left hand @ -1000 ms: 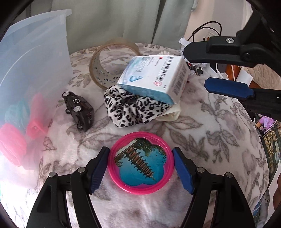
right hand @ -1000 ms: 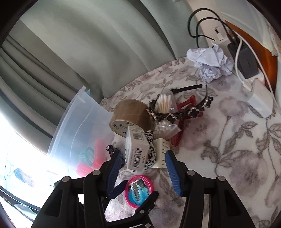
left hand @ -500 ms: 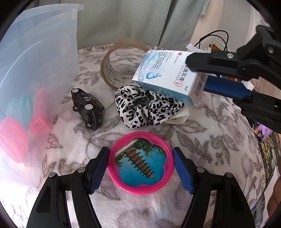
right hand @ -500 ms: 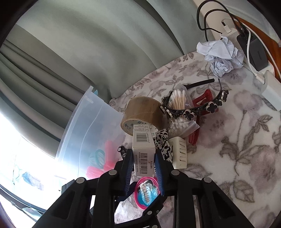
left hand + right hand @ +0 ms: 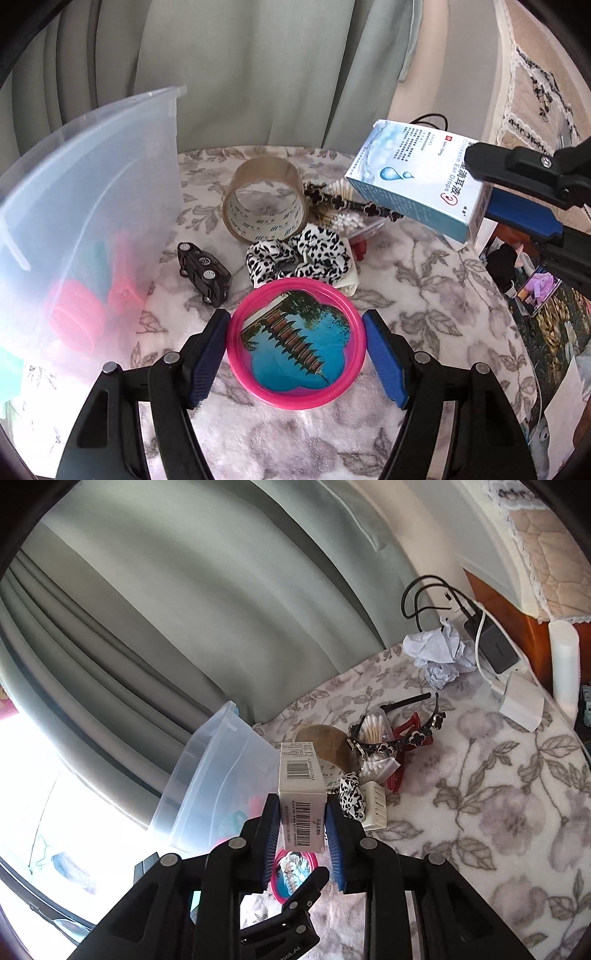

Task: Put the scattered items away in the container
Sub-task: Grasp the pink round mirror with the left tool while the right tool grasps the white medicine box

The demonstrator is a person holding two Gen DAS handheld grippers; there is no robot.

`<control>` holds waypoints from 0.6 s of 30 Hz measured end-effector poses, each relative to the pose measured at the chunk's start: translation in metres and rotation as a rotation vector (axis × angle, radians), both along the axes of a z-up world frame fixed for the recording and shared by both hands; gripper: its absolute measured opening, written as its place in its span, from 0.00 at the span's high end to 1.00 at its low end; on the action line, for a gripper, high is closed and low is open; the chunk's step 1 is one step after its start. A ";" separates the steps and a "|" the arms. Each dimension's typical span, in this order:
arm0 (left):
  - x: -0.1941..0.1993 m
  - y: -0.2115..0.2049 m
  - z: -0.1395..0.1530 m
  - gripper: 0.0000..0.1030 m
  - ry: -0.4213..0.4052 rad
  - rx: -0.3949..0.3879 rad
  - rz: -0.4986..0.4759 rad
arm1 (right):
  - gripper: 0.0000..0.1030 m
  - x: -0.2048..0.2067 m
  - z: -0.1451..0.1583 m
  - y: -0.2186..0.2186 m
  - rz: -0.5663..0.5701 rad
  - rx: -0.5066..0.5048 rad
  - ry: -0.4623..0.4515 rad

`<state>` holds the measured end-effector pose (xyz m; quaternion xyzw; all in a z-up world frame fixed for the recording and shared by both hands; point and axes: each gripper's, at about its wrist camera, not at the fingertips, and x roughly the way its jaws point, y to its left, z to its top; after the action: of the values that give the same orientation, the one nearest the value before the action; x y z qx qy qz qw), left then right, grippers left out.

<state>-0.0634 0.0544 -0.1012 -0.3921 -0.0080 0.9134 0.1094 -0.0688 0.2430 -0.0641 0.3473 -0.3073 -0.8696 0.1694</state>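
My right gripper (image 5: 301,823) is shut on a white and blue ear-drops box (image 5: 301,794) and holds it in the air above the table; the box also shows at the right of the left wrist view (image 5: 421,184). My left gripper (image 5: 295,343) is shut on a round pink-rimmed mirror (image 5: 295,343) and holds it just above the table. The clear plastic container (image 5: 85,206) stands at the left with pink and teal items inside. A tape roll (image 5: 264,199), black toy car (image 5: 203,273) and leopard scrunchie (image 5: 299,254) lie on the floral cloth.
A black flower headband (image 5: 402,738), a bag of cotton swabs (image 5: 375,746), a red hair claw (image 5: 406,734) and a cream clip (image 5: 373,805) lie behind the tape. Crumpled paper (image 5: 439,653), chargers (image 5: 495,646) and cables sit at the far right. Grey curtains hang behind.
My right gripper has shut on the ear-drops box and lifted it off the scrunchie, up and to the right. My left gripper stays around the pink mirror and has risen slightly.
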 end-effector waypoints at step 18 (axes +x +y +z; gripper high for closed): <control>0.030 -0.050 0.104 0.28 0.257 0.110 0.063 | 0.74 0.066 0.081 -0.013 -0.007 0.040 0.187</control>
<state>-0.0330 0.0042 0.0030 -0.2646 -0.0564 0.9573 0.1022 -0.0029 0.2295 0.0174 0.2670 -0.2739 -0.9048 0.1872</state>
